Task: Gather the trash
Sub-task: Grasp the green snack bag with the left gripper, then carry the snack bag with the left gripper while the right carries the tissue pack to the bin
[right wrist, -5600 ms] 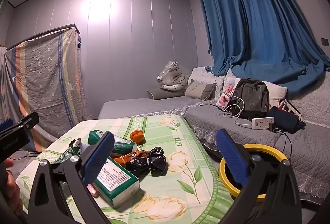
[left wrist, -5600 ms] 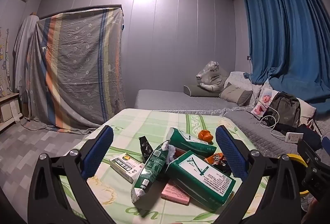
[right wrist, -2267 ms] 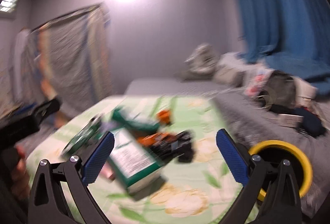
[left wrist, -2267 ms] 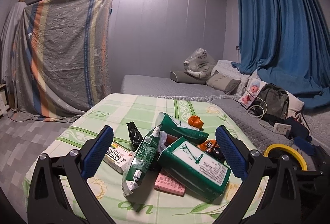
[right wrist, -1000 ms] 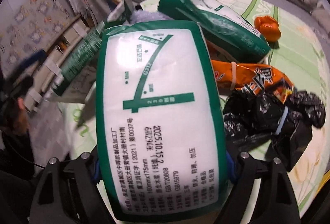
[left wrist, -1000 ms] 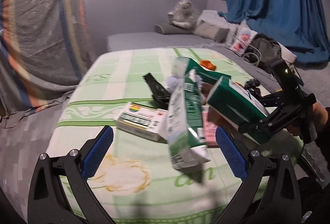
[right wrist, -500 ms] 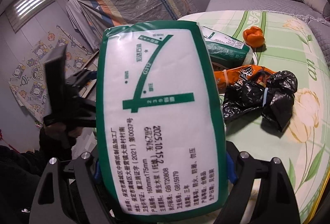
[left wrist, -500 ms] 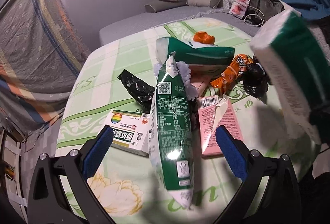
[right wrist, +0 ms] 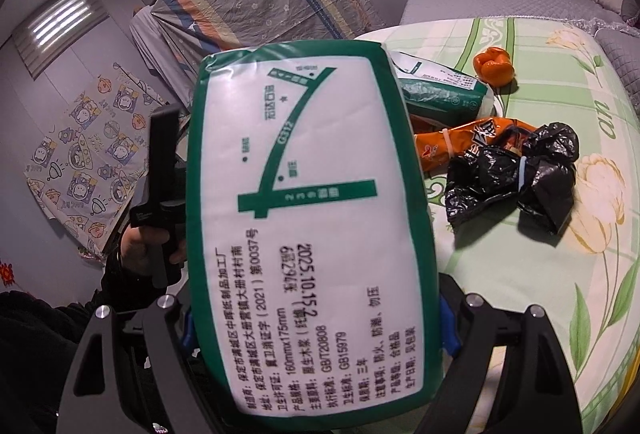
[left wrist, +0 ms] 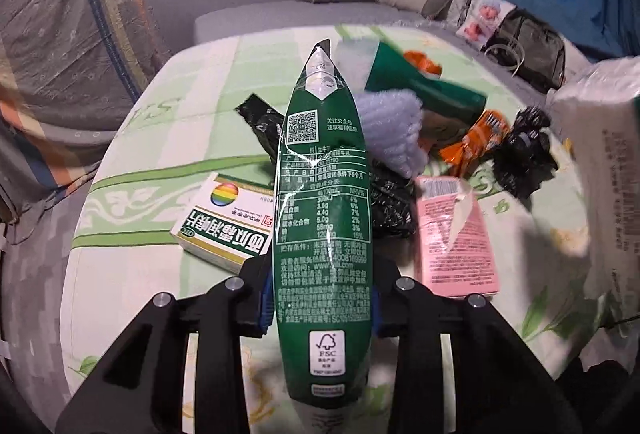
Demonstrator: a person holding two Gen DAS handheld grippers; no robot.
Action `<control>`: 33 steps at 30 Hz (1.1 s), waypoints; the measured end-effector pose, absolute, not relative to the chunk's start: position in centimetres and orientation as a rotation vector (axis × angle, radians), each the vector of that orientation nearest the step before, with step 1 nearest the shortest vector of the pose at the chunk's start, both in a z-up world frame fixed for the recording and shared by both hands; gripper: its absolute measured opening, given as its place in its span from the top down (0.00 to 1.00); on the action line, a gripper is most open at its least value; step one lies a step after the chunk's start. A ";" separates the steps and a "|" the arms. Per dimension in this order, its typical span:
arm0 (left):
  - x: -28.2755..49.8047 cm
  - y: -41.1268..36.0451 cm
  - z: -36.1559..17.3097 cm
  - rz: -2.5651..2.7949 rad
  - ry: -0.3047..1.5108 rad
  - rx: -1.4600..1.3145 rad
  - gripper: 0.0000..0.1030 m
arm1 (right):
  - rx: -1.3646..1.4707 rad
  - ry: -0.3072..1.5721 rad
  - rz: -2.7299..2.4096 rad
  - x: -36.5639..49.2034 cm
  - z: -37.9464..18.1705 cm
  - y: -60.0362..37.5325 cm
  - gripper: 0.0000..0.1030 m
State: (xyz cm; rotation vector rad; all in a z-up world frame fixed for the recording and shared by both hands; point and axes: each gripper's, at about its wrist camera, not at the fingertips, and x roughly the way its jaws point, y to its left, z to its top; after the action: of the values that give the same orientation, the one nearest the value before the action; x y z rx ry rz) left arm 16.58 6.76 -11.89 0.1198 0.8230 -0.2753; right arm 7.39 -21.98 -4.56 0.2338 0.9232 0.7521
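A tall green milk pouch [left wrist: 322,174] stands between the blue pads of my left gripper [left wrist: 320,298], whose jaws are closing and press on its sides. My right gripper [right wrist: 316,322] is shut on a green-and-white tissue pack [right wrist: 304,194], held up above the table; the same tissue pack [left wrist: 600,162] shows blurred at the right edge of the left wrist view. More trash lies on the table: a medicine box [left wrist: 226,224], a pink carton [left wrist: 454,234], an orange wrapper [right wrist: 452,144], a crumpled black bag [right wrist: 516,170] and a second green pack [right wrist: 440,90].
The table [left wrist: 132,274] wears a green floral cloth. A small orange object [right wrist: 492,68] sits near its far side. A grey sofa [left wrist: 280,14] with cushions and a backpack [left wrist: 532,46] lies beyond. A person's hand [right wrist: 136,246] holds the left gripper's handle.
My left gripper has come down over the green pouch and its jaws have gone from wide open to pressing on it. The right gripper keeps hold of the tissue pack, raised off the table.
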 end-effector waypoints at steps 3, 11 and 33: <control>14.8 7.3 -9.6 -0.305 0.738 0.088 0.68 | 0.236 0.915 0.742 7.2 -4.1 -21.9 0.21; 11.8 5.6 -5.8 -0.424 0.599 0.001 0.68 | 0.290 0.866 0.579 6.2 -3.1 -23.9 0.22; 14.3 -20.8 -4.3 -1.002 0.524 0.091 0.68 | 0.578 0.606 -0.135 -3.5 -4.1 -50.6 0.21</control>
State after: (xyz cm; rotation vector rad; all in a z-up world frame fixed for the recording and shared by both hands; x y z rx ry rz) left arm 14.27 -20.83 -4.28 0.0911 0.5243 -1.0016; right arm -3.48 -50.63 -4.13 0.5784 0.6062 -0.1352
